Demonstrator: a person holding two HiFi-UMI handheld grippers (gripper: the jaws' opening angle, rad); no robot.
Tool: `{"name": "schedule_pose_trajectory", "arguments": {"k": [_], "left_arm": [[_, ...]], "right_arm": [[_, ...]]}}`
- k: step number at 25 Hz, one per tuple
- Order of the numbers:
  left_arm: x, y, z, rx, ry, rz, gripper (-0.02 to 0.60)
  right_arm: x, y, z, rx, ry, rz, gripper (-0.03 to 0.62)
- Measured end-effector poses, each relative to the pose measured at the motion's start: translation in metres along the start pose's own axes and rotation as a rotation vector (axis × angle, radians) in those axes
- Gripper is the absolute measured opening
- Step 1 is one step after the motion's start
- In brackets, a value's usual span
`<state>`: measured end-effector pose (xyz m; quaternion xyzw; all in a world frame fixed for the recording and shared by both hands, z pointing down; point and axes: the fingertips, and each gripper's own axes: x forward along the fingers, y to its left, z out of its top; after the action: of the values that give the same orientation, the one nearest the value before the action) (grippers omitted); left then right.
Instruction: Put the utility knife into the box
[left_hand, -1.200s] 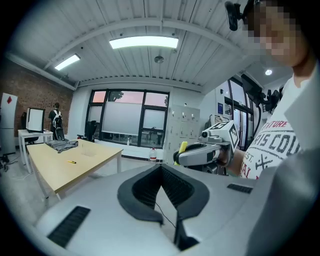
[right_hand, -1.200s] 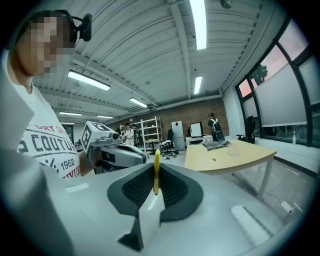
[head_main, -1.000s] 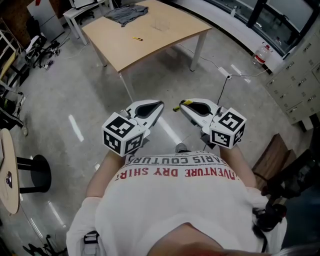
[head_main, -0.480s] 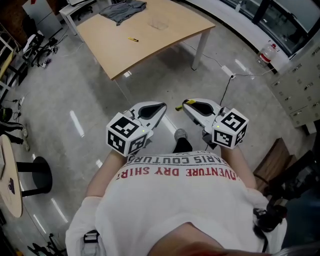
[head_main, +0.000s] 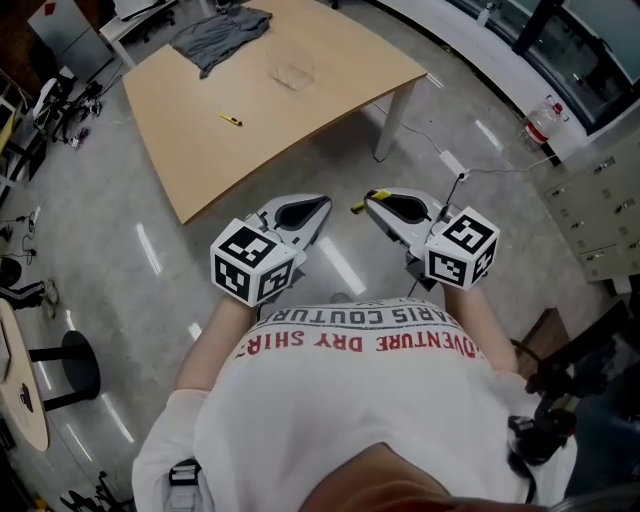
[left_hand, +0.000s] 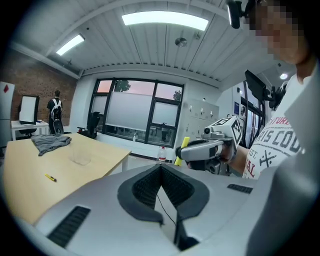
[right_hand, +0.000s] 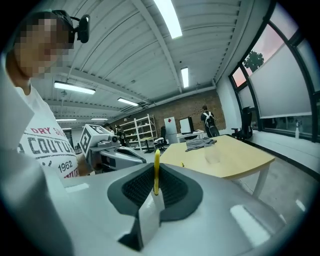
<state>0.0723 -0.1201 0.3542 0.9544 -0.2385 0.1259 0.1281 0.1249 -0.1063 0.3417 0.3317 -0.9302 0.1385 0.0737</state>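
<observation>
My right gripper (head_main: 368, 200) is shut on a thin yellow object (head_main: 358, 206), apparently the utility knife; it stands upright between the jaws in the right gripper view as the yellow object (right_hand: 156, 172). The left gripper (head_main: 322, 205) is shut with nothing in it, its pads (left_hand: 150, 186) meeting. Both are held at chest height over the floor, short of the wooden table (head_main: 340, 90). A clear box (head_main: 293, 75) sits on that table, also visible as the clear box (left_hand: 80, 157). A small yellow item (head_main: 231, 120) lies on the table to the box's left.
A grey cloth (head_main: 220, 35) lies at the table's far end. A white table leg (head_main: 388, 130) stands ahead, with a power strip (head_main: 452, 163) and cable on the floor behind it. A water bottle (head_main: 545, 112) and lockers (head_main: 600, 200) are at right, a round table (head_main: 20, 380) at left.
The table has drawn nearer and shifted left in the head view as the person walks. Both grippers keep their hold and stance.
</observation>
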Motion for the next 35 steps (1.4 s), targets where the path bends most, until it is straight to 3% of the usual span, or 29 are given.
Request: {"name": "schedule_pose_trajectory", "arguments": {"k": [5, 12, 24, 29, 35], "left_arm": [[0.052, 0.029, 0.031, 0.007, -0.021, 0.031, 0.0], [0.089, 0.088, 0.039, -0.024, -0.018, 0.071, 0.0], [0.172, 0.279, 0.074, -0.093, -0.002, 0.086, 0.0], [0.197, 0.364, 0.068, -0.157, 0.034, 0.123, 0.0], [0.217, 0.413, 0.059, -0.207, 0.052, 0.132, 0.0]], "right_arm": [[-0.002, -0.07, 0.024, -0.02, -0.008, -0.004, 0.026], [0.037, -0.134, 0.034, -0.024, 0.0, 0.016, 0.026], [0.179, -0.278, 0.073, 0.007, 0.061, 0.03, 0.026], [0.236, -0.329, 0.08, 0.028, 0.086, 0.039, 0.026], [0.277, -0.368, 0.072, 0.06, 0.123, 0.046, 0.026]]}}
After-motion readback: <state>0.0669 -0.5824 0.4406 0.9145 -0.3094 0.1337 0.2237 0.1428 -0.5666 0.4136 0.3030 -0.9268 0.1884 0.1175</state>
